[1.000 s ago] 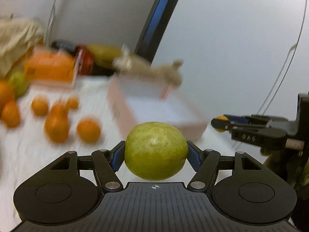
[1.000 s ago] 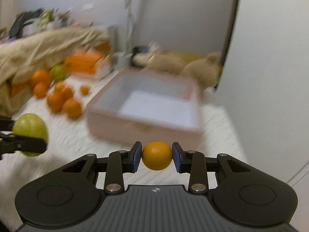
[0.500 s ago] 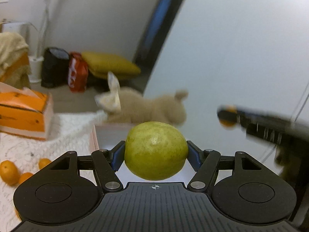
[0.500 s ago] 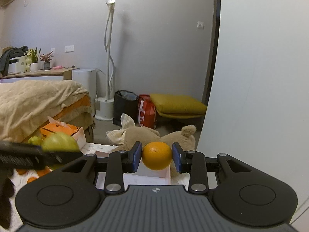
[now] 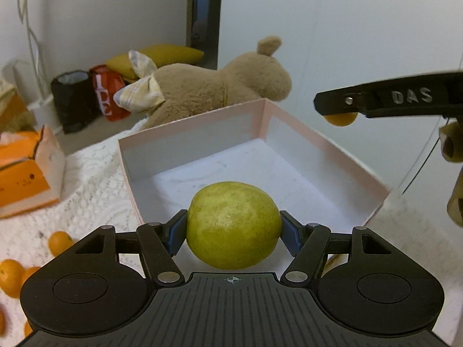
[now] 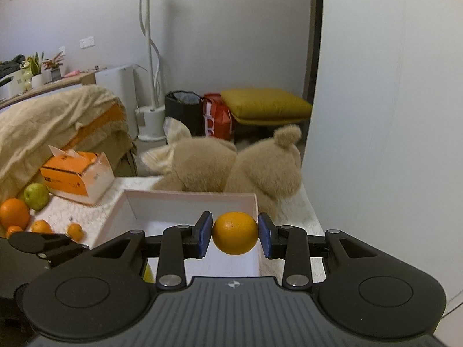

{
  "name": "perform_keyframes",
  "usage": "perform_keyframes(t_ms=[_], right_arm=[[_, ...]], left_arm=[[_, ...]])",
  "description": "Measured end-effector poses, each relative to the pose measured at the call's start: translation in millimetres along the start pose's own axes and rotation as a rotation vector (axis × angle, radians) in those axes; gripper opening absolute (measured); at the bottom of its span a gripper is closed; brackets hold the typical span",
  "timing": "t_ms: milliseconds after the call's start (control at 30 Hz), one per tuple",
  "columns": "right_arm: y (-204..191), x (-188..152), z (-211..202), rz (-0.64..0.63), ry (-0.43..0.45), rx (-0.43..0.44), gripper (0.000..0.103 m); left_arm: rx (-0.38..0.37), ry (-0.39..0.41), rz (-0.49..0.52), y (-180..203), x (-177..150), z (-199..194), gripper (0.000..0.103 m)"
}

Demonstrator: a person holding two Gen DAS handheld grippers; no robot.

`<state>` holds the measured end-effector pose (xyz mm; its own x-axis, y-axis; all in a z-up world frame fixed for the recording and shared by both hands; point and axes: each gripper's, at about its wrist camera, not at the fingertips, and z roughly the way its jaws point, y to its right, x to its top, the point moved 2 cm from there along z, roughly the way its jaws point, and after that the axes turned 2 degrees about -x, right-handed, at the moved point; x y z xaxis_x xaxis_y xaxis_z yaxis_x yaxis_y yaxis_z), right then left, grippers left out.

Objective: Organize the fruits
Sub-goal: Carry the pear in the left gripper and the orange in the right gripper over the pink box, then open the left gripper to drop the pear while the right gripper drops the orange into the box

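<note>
My left gripper (image 5: 233, 228) is shut on a green pear (image 5: 233, 224) and holds it over the near edge of the open pink box (image 5: 324, 144). My right gripper (image 6: 235, 233) is shut on a small orange (image 6: 235, 232) above the same box (image 6: 185, 195). The right gripper also shows in the left wrist view (image 5: 376, 101), above the box's right side. Several loose oranges (image 6: 14, 212) and a second pear (image 6: 36, 196) lie on the white cloth left of the box.
A tan plush toy (image 5: 220, 86) lies just behind the box. An orange tissue box (image 6: 76, 176) stands to the left. A white wall (image 6: 390, 115) rises on the right. A blanket pile (image 6: 43, 121) is at far left.
Both grippers have swung toward the pink box and tilted down over it, each still holding its fruit. The loose oranges have slid off to the left of both views.
</note>
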<state>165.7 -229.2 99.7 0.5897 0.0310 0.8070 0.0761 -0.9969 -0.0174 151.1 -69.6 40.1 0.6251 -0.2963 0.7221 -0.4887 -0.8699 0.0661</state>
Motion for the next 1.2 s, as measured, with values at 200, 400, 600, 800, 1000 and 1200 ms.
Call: perform_keyframes(t_ms=[200, 400, 600, 800, 1000, 1200], right_arm=[[-0.5, -13.5, 9.5, -0.006, -0.047, 0.009, 0.034], [-19.5, -24.8, 21.9, -0.024, -0.104, 0.056, 0.034], [-27.7, -29.4, 33.9, -0.019, -0.155, 0.068, 0.034], [-32.5, -39.0, 40.9, -0.025, -0.191, 0.07, 0.034], [-32.8, -40.5, 32.5, -0.022, -0.185, 0.082, 0.057], [-60.5, -28.9, 8.4, -0.082, -0.114, 0.109, 0.058]], left_arm=[[-0.047, -0.001, -0.004, 1.6, -5.9, -8.9, 0.072], [-0.084, 0.025, -0.03, -2.2, -11.4, -21.9, 0.071], [-0.116, 0.126, -0.126, -17.6, -10.8, -55.0, 0.07], [-0.026, 0.262, -0.227, -43.5, -11.9, -97.4, 0.07], [0.167, 0.318, -0.346, -86.3, -60.3, -129.8, 0.07], [0.254, 0.275, -0.441, -119.2, -103.5, -135.0, 0.07]])
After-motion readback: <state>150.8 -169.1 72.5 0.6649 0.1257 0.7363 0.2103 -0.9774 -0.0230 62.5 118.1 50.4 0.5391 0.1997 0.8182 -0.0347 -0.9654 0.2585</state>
